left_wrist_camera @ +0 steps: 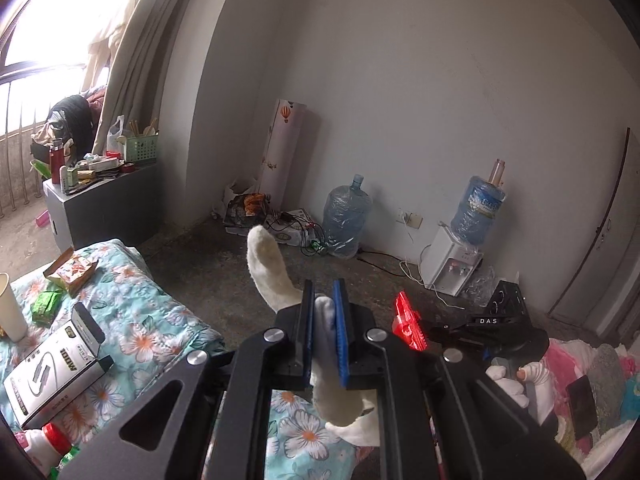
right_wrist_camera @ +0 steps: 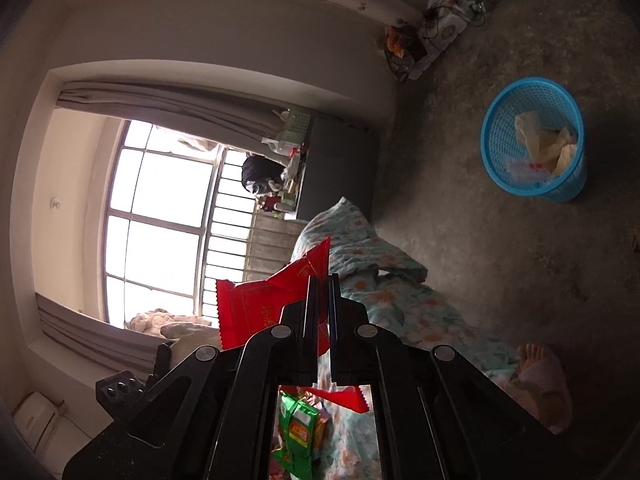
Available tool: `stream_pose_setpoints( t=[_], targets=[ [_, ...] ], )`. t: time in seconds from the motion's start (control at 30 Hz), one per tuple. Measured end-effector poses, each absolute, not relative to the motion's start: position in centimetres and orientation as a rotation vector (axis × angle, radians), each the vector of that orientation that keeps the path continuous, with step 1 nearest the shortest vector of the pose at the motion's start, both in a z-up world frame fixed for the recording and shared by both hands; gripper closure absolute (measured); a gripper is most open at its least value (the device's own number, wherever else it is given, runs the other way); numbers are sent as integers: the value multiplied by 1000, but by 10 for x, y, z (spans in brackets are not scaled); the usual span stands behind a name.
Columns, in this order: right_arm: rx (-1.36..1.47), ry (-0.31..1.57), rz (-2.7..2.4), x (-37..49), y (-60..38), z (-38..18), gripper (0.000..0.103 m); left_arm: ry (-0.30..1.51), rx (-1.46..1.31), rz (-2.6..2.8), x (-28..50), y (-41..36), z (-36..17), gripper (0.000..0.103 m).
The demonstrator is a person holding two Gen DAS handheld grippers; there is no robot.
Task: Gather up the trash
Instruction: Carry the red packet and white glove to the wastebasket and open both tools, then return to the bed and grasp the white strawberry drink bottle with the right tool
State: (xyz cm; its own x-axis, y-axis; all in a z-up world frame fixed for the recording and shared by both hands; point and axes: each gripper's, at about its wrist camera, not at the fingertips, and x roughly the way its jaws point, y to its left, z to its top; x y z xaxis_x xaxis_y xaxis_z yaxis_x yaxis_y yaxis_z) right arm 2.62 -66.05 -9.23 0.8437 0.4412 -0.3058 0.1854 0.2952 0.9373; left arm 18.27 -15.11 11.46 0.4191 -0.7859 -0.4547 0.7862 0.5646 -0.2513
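My left gripper (left_wrist_camera: 325,312) is shut on a white sock (left_wrist_camera: 269,276) that sticks up past the blue pads and hangs below them, above the floral bed. My right gripper (right_wrist_camera: 323,300) is shut on a red wrapper (right_wrist_camera: 264,308); this view is rolled sideways. The right gripper with its red wrapper also shows in the left wrist view (left_wrist_camera: 408,322), to the right. A blue mesh trash basket (right_wrist_camera: 496,128) with paper and plastic inside stands on the floor, seen in the right wrist view at upper right.
The floral bedspread (left_wrist_camera: 152,312) carries a paper cup (left_wrist_camera: 10,308), a silver box (left_wrist_camera: 56,364), green packets (left_wrist_camera: 47,306) and a small carton (left_wrist_camera: 72,270). A water dispenser (left_wrist_camera: 452,268), a water jug (left_wrist_camera: 347,220) and cables sit by the wall. A grey cabinet (left_wrist_camera: 108,208) stands left.
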Motion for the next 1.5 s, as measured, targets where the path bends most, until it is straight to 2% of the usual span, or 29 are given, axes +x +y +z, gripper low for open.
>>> stream_pose_setpoints(
  t=[0.23, 0.53, 0.63, 0.67, 0.7, 0.73, 0.8, 0.97, 1.17, 1.33, 1.5],
  targets=[
    [1308, 587, -35, 38, -721, -123, 100, 697, 108, -1118, 210, -279, 77, 94],
    [1294, 653, -279, 94, -776, -177, 99, 887, 240, -1162, 252, -428, -1, 94],
    [1263, 662, -367, 111, -793, -192, 95, 915, 272, -1160, 269, -464, -24, 93],
    [1285, 653, -384, 118, -798, -200, 87, 919, 275, -1153, 275, -477, -32, 93],
    [1296, 657, -388, 125, -804, -208, 77, 927, 283, -1137, 281, -486, -41, 83],
    [1296, 686, -395, 134, -808, -218, 54, 944, 291, -1120, 288, -494, -50, 64],
    [1268, 764, -490, 141, -812, -237, 50, 981, 270, -1095, 297, -501, -65, 45],
    [1298, 805, -509, 120, -801, -259, 50, 1013, 192, -1073, 304, -481, -67, 44],
    [1204, 803, -489, 76, -765, -229, 49, 918, 159, -1080, 292, -431, -16, 40],
    [1184, 830, -426, 47, -731, -199, 44, 795, 56, -1090, 268, -344, 58, 31],
    [1036, 834, -343, 32, -693, -156, 39, 714, -35, -1057, 246, -224, 114, 28]
  ],
)
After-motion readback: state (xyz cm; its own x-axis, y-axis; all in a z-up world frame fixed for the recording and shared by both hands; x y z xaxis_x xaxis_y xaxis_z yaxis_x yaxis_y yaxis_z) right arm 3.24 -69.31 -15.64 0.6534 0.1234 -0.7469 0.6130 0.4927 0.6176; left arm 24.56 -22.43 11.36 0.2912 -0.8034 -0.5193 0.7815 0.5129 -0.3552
